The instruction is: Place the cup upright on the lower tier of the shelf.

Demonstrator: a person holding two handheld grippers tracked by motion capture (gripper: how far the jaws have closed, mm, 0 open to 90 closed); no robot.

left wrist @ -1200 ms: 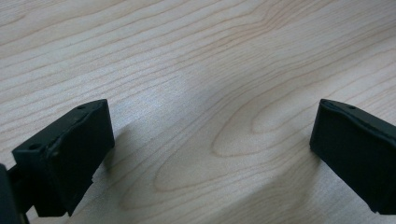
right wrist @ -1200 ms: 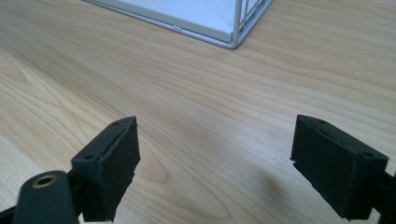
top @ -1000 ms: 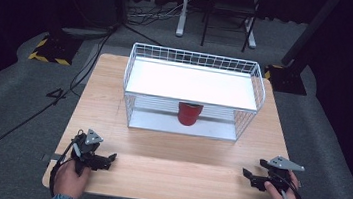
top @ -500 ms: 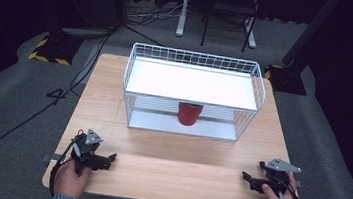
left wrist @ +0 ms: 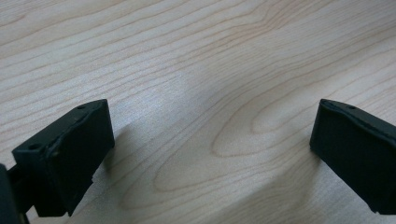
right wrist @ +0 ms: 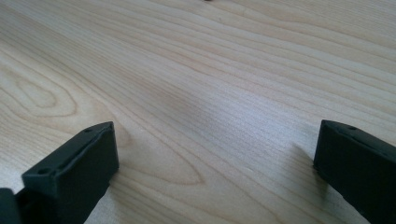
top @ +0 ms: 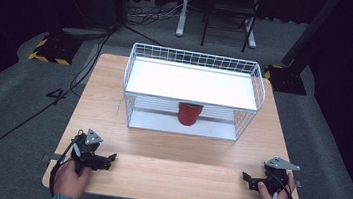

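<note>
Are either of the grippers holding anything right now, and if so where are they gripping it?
Nothing is held. The left gripper and the right gripper are both open over bare table; the red cup sits untouched in the wire rack.

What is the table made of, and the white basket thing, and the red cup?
The table looks like pale wood or a wood-look top: grain lines show, with a soft sheen. The basket looks like white-coated metal wire: thin bars in a grid. The red cup may be plastic or painted metal; too far to tell.
</note>
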